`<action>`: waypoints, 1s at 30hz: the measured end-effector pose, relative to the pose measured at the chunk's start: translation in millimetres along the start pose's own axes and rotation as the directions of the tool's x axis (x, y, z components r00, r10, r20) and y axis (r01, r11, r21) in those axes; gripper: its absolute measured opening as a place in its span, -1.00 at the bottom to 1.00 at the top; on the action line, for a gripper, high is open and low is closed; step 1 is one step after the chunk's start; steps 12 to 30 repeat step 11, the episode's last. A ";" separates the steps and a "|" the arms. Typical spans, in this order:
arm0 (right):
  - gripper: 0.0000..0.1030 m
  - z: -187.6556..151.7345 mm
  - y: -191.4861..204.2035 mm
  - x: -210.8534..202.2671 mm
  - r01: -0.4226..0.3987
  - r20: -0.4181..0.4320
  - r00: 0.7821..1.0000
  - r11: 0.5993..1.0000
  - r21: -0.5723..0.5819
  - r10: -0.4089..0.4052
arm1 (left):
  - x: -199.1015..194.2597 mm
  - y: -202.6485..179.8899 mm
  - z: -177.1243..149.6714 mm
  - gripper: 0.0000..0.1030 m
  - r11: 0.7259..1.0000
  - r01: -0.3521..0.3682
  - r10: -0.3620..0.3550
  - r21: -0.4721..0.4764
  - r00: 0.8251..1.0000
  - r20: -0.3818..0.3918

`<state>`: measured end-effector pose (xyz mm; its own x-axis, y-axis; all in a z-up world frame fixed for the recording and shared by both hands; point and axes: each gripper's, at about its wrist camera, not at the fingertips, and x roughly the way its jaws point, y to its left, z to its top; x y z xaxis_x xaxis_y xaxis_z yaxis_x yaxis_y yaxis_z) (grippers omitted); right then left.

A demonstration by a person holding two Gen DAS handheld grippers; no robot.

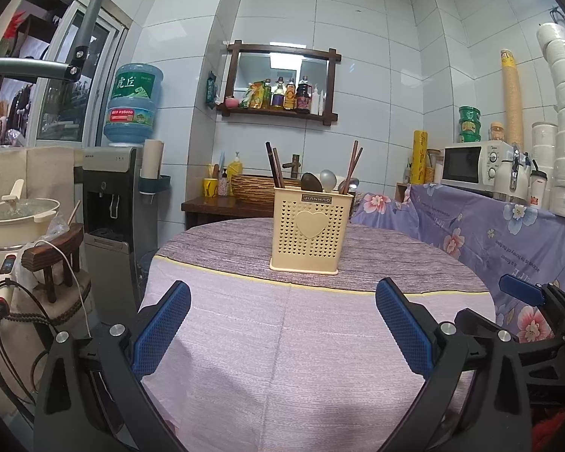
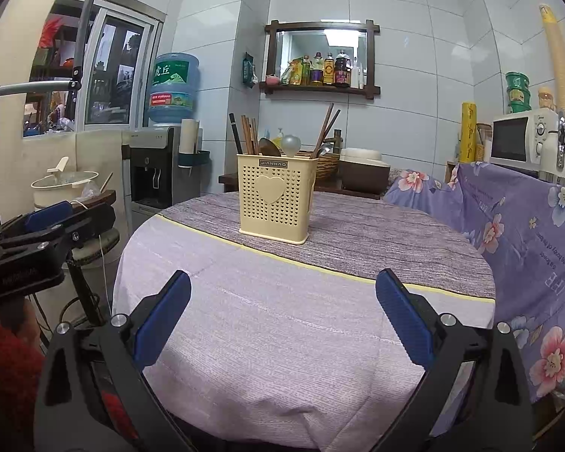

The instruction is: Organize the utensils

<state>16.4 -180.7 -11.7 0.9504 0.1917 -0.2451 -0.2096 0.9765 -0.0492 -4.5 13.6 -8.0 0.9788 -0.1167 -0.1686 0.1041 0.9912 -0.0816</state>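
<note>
A cream perforated utensil holder [image 1: 310,231] with a heart on its front stands upright on the round table [image 1: 282,339], on the darker grey cloth strip. It holds dark chopsticks [image 1: 275,165] and spoons [image 1: 320,180]. It also shows in the right wrist view [image 2: 277,199], with chopsticks [image 2: 246,133] and spoons [image 2: 282,145] in it. My left gripper [image 1: 282,301] is open and empty, low over the near part of the table, well short of the holder. My right gripper [image 2: 282,290] is open and empty, likewise short of the holder.
A water dispenser [image 1: 120,196] with a blue bottle stands at the left. A floral-covered counter [image 1: 489,233] with a microwave [image 1: 471,164] is at the right. A cream pot [image 1: 17,218] sits on the left. The other gripper shows at each view's edge [image 1: 527,293] [image 2: 49,222].
</note>
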 end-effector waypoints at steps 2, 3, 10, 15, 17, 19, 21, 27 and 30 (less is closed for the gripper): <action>0.89 0.0 0.0 0.3 -0.001 -0.002 1.000 1.000 -0.001 0.001 | 0.4 -0.3 -0.1 0.90 1.000 -0.003 0.003 0.002 1.000 -0.001; 0.89 0.0 -0.1 0.2 -0.001 -0.003 1.000 1.000 -0.001 0.001 | 0.8 -0.4 -0.1 0.90 1.000 -0.004 0.004 0.002 1.000 -0.004; 0.89 -0.2 -0.1 -0.1 -0.001 -0.004 1.000 1.000 -0.002 0.001 | 3.2 -0.3 -0.3 0.90 1.000 -0.005 0.005 -0.008 1.000 -0.018; 0.89 -0.2 -0.1 0.1 -0.001 -0.005 1.000 1.000 -0.002 0.001 | 3.2 0.0 -0.5 0.90 1.000 -0.006 0.005 -0.009 1.000 -0.019; 0.89 -0.2 -0.1 0.1 -0.001 -0.005 1.000 1.000 -0.002 0.001 | 3.2 0.0 -0.5 0.90 1.000 -0.006 0.005 -0.009 1.000 -0.019; 0.89 -0.2 -0.1 0.1 -0.001 -0.005 1.000 1.000 -0.002 0.001 | 3.2 0.0 -0.5 0.90 1.000 -0.006 0.005 -0.009 1.000 -0.019; 0.89 -0.2 -0.1 0.1 -0.001 -0.005 1.000 1.000 -0.002 0.001 | 3.2 0.0 -0.5 0.90 1.000 -0.006 0.005 -0.009 1.000 -0.019; 0.89 -0.2 -0.1 0.1 -0.001 -0.005 1.000 1.000 -0.002 0.001 | 3.2 0.0 -0.5 0.90 1.000 -0.006 0.005 -0.009 1.000 -0.019; 0.89 -0.2 -0.1 0.1 -0.001 -0.005 1.000 1.000 -0.002 0.001 | 3.2 0.0 -0.5 0.90 1.000 -0.006 0.005 -0.009 1.000 -0.019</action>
